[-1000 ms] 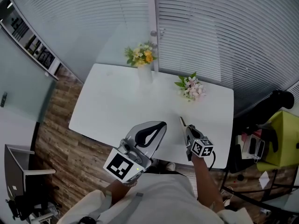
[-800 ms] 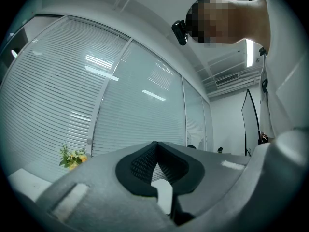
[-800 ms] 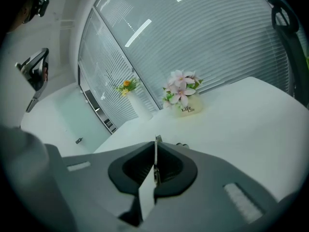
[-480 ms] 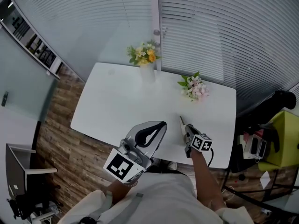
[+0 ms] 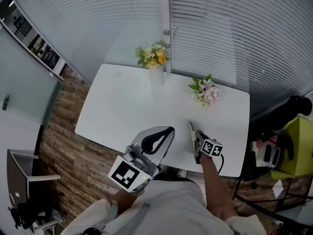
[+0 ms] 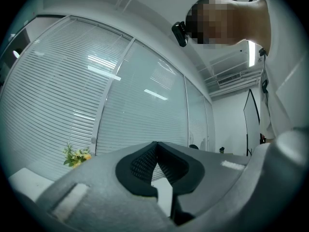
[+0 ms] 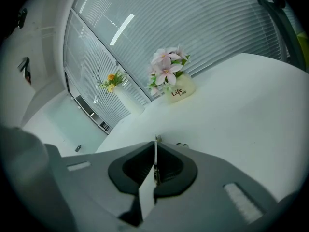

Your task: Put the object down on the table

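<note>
Your right tool (image 7: 155, 148) clamped on the thin flat object (image 7: 156, 138), object edge-on between its jaws, tip just past them, white desk (image 7: 231, 110) ahead and below, your left tool (image 6: 155, 144) closed, jaws tip to tip

White vase of yellow flowers (image 5: 154, 62) stands upright before the slatted blinds (image 5: 234, 28). Small pot of pink flowers (image 5: 207, 92), lettered "Life", sits well apart to its right. Wood-plank floor (image 5: 63, 126) lies at left.

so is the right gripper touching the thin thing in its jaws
Touching: the right gripper view shows the right gripper shut on the thin flat object, jaws pressed against both faces.
</note>
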The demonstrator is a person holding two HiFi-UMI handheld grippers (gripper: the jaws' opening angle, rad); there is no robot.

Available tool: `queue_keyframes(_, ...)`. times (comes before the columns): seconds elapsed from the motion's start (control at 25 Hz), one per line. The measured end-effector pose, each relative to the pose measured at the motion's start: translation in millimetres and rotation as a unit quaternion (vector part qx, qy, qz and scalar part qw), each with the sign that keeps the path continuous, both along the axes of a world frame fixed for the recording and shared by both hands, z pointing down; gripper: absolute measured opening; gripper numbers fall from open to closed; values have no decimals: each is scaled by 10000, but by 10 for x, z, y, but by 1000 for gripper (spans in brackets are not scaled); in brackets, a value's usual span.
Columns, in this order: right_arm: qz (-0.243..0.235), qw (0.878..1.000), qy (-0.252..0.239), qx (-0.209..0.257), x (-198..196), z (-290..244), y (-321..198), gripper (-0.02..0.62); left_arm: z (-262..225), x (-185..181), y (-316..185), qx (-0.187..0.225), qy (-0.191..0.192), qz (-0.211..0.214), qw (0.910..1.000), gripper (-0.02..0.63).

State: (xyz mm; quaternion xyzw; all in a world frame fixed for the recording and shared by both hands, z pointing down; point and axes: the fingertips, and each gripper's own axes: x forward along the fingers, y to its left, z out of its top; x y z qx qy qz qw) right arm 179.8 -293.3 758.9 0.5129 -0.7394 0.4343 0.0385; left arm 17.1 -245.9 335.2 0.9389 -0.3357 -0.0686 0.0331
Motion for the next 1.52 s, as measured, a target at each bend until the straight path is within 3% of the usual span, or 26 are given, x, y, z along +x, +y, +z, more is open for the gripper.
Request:
queue_keyframes(0.32,50,10000,-26,-38,31,45,-33,9,40,14,-62,-50,-15,-21,10000,2)
queue_keyframes(1.08,-122,9978,642,-120,110,210,-17,84,18,71,-65,2,-39,-26,10000,2)
queue_keyframes(1.52,-84,9927,1106,480,283,-216,-119,112,32,108,-51,-6,-65,-4,10000,2)
